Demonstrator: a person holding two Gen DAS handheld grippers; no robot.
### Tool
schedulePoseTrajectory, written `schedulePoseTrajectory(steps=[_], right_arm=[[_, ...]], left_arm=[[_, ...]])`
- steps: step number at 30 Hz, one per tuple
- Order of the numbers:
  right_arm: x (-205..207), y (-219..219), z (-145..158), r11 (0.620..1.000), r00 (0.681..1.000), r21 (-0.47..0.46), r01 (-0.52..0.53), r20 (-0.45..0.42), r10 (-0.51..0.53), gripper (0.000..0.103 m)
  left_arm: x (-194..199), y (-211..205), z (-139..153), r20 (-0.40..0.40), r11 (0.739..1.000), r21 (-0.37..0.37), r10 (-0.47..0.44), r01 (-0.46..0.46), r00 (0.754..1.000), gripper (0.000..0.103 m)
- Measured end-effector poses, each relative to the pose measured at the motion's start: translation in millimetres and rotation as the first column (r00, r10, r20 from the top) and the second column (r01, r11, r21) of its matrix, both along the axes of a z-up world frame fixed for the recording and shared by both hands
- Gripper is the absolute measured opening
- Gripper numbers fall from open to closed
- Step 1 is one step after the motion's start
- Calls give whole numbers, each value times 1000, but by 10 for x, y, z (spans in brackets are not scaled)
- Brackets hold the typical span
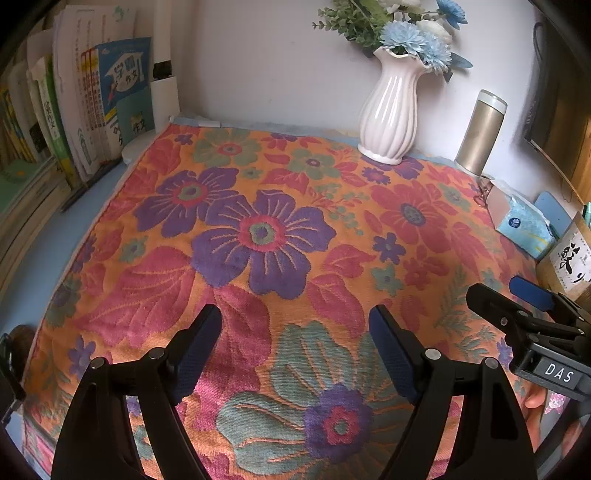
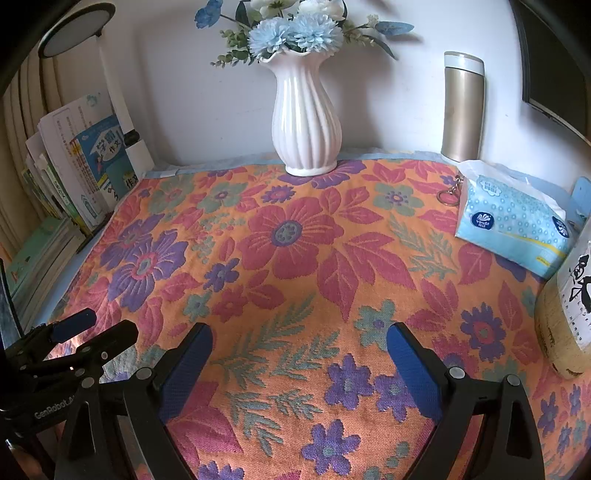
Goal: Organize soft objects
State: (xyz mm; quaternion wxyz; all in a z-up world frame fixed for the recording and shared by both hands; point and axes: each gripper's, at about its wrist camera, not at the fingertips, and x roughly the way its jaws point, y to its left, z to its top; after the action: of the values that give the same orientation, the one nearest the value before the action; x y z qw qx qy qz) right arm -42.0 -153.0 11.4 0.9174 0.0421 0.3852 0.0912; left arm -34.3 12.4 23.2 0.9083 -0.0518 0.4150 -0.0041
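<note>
Two claws are being held over a flowered towel [image 1: 258, 236] that is lying spread flat across a pale blue bench [image 1: 22, 295]. The left claw [image 1: 295, 350] is being held with its jaws wide apart, nothing being gripped between its blue pads [image 1: 391, 354], and the towel's orange, purple and red pattern is being seen through the gap. The right claw [image 2: 299, 362] is likewise being held with its jaws spread, nothing being pinched between them, above the near part of the towel. Each claw is being caught at the edge of the other's view, the two being kept side by side and apart. At the back edge of the towel a white ribbed vase [image 2: 306, 122] of blue and white flowers [image 2: 295, 29] is standing upright against the wall, its base resting partly on the cloth. A gold flask [image 2: 463, 107] with a white lid is standing upright to the right of the vase. A blue tissue pack [image 2: 513, 225] is lying on the towel's right side, with a key ring [image 2: 448, 194] just beside it. Books [image 1: 92, 103] are being kept upright at the left.
</note>
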Motion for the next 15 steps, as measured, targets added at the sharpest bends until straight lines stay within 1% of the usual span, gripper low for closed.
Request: schedulePoseTrajectory(steps=[15], right_arm=[[6, 1, -3, 1000, 1000, 0, 0, -2, 0, 95]], left_arm=[[20, -8, -24, -12, 1000, 12, 0, 0, 1000, 81]])
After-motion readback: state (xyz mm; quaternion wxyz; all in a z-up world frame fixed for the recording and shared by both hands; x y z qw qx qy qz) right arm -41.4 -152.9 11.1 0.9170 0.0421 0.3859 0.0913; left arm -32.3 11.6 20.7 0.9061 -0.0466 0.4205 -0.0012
